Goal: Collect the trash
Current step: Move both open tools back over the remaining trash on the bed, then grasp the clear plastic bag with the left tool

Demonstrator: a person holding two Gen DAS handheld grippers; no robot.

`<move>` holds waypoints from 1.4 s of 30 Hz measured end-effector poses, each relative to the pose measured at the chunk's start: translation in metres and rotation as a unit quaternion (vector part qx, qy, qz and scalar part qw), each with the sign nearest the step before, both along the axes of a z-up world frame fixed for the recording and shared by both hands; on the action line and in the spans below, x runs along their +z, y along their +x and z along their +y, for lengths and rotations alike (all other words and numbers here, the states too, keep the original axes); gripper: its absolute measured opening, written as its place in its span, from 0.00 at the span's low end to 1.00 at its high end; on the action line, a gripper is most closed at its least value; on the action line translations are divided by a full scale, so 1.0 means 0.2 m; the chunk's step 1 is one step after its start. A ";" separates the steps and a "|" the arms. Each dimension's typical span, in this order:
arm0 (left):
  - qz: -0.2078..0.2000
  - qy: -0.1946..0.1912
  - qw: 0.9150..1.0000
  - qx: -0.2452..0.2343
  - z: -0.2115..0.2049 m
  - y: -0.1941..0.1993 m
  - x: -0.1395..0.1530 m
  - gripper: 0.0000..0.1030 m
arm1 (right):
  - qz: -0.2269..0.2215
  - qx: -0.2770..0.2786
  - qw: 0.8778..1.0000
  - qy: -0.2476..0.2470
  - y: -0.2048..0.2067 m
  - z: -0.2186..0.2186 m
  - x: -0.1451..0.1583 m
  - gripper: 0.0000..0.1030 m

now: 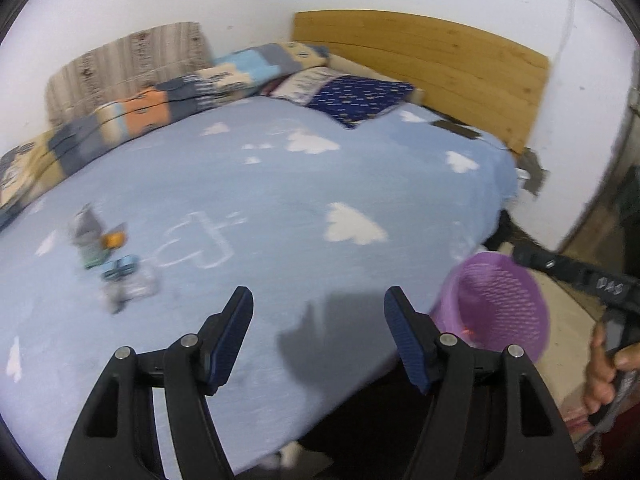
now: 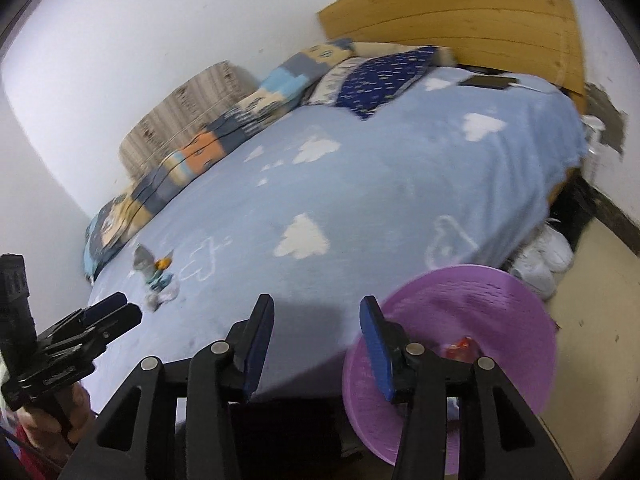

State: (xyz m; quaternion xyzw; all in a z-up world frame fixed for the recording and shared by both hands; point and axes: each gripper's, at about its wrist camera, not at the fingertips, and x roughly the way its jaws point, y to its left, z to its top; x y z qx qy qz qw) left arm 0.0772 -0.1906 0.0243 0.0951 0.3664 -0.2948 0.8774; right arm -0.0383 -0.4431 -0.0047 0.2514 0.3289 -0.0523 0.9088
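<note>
Gaping fingers [image 1: 318,334], both grippers empty

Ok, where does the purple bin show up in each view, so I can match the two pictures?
Left wrist view: the purple bin is at lower right, off the bed's edge, just right of the left gripper.
Right wrist view: the bin is at lower right, large, partly behind the right gripper; something red lies inside.
Shared landmark: the wooden headboard at the top of both.
</note>
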 end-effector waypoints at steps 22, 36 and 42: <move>0.076 -0.053 0.980 0.175 0.93 0.78 -0.28 0.66 | 0.037 0.181 0.982 -0.039 0.91 0.87 -0.13 0.56; 0.104 0.033 0.987 0.119 0.71 1.01 -0.68 0.43 | 0.050 0.172 0.984 0.016 0.89 0.76 -0.20 0.56; 0.092 0.078 0.985 0.122 0.65 0.96 -0.71 0.40 | 0.039 0.172 0.984 0.018 0.89 0.76 -0.18 0.56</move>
